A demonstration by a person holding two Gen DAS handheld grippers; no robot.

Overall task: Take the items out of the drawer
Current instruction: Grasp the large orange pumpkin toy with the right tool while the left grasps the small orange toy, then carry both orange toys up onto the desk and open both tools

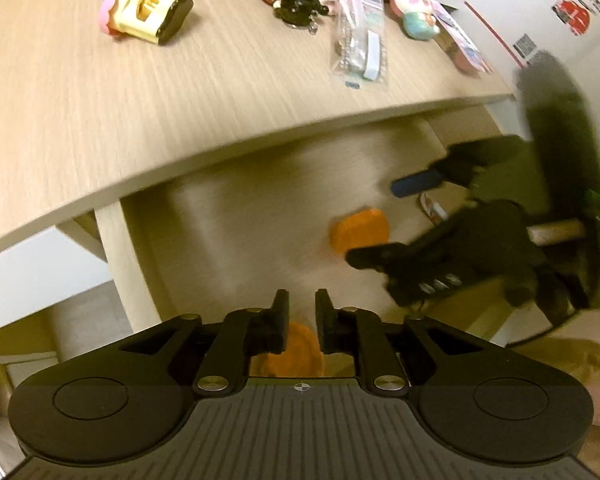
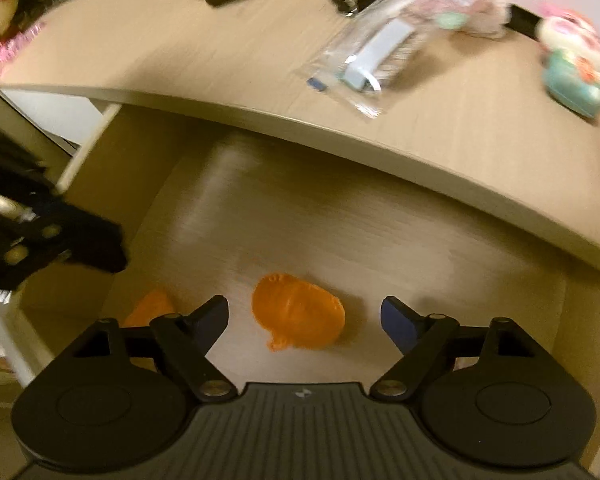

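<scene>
Between the wide-open fingers of the right gripper (image 2: 304,314), an orange toy (image 2: 298,310) is seen on the drawer (image 2: 340,224) floor. A second orange piece (image 1: 302,346) sits by the nearly closed left gripper (image 1: 302,304). If squeezed off-centre, the toy could be pushed away.

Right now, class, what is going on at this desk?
A person is emptying an open drawer under a desk with two handheld grippers. The right gripper, open, straddles an orange toy on the drawer floor. The left gripper is nearly closed above a second orange piece. Several toys already lie on the desk.
</scene>
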